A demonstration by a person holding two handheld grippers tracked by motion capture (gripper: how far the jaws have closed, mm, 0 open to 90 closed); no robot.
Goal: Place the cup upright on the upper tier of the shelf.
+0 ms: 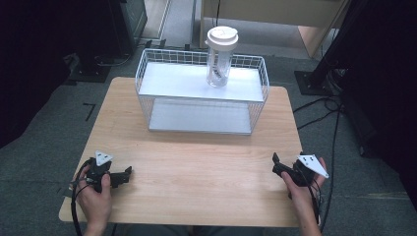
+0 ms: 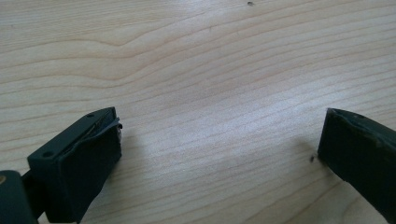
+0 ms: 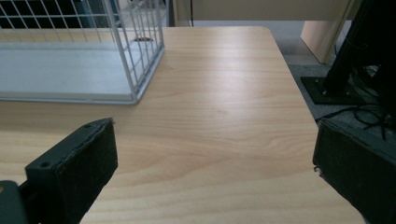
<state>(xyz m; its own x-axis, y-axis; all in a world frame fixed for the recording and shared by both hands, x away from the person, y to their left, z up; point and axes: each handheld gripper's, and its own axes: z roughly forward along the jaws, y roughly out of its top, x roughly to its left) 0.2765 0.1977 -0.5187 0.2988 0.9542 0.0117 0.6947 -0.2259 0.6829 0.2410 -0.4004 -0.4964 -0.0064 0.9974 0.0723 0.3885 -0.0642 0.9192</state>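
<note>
On the near edge of the wooden table [image 1: 196, 167], two hands wait with empty claws.

At the left, the left gripper [image 1: 129, 172] rests low, jaws wide apart. Far back in the middle, a clear bottle [image 1: 220, 58] stands upright on the top shelf of the white wire rack [image 1: 147, 105]. At the right, the right gripper [image 1: 275, 163] has its jaws wide apart too.

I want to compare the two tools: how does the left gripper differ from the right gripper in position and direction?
The left gripper rests near the table's left front corner, jaws pointing right; the right gripper rests near the right edge, jaws pointing up-left toward the wire rack. Both are open, empty and far from the bottle.
</note>
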